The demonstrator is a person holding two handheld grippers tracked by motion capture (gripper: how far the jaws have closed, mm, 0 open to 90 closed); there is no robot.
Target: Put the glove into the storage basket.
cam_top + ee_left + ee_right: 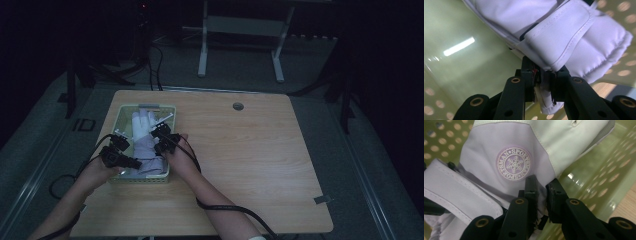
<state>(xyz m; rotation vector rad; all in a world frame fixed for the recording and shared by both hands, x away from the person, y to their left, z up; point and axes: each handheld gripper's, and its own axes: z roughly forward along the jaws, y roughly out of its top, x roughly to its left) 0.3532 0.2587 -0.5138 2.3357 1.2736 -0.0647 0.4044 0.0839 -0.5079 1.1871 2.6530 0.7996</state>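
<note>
A lavender and white ski glove lies in a pale green perforated basket at the table's left, its fingers pointing away from me. My left gripper is at the cuff end; in the left gripper view it is shut on a fold of the glove's cuff. My right gripper holds the glove's right side. In the right gripper view its jaws pinch lavender fabric just below the round snowflake badge. The basket's holed wall and glossy floor lie close behind.
The basket stands on a light wooden table with a round cable hole near its far edge. Black cables trail from both grippers over the table's front. A white desk frame stands on the dark floor beyond.
</note>
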